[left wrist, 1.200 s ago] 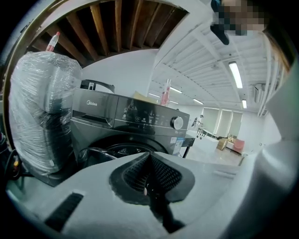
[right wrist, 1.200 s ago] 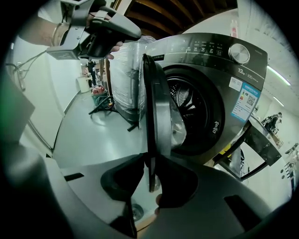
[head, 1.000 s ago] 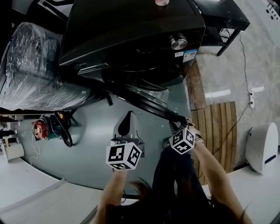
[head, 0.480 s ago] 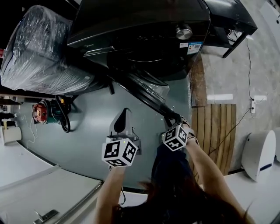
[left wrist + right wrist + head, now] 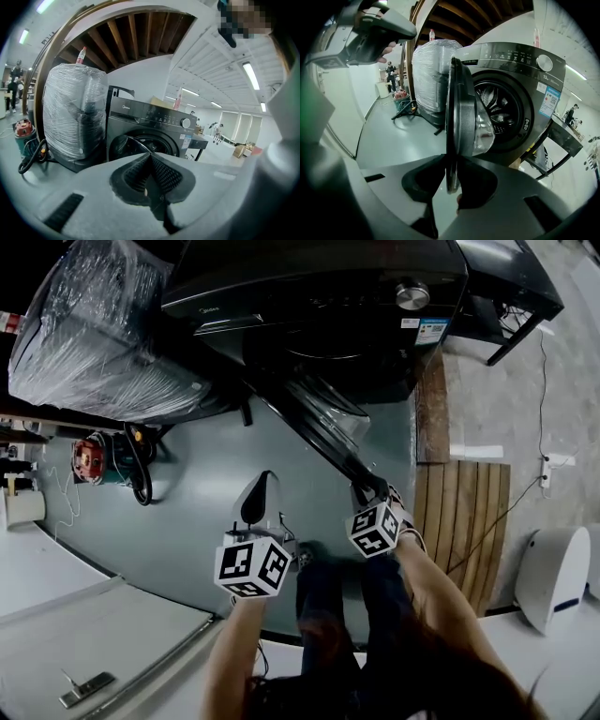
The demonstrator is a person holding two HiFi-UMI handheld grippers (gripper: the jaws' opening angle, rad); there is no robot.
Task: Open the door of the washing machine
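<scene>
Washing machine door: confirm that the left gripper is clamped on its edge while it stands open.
Wrong side. The right gripper is clamped on the edge of the door while it stands open, as the right gripper view shows.

Dark charcoal all over the boxy metal front-loading washing machine (image 5: 309,296), silver on its round knob (image 5: 411,295), blue and white on the small label (image 5: 431,331) below. Black rim around clear glass on the round door (image 5: 461,126); dull grey-green on the smooth floor (image 5: 197,512), warm brown on the slatted wooden mat (image 5: 464,512). Pale grey shells, black ribbed pads and black-and-white squared cubes on the left gripper (image 5: 150,176) and the right gripper (image 5: 449,180).
</scene>
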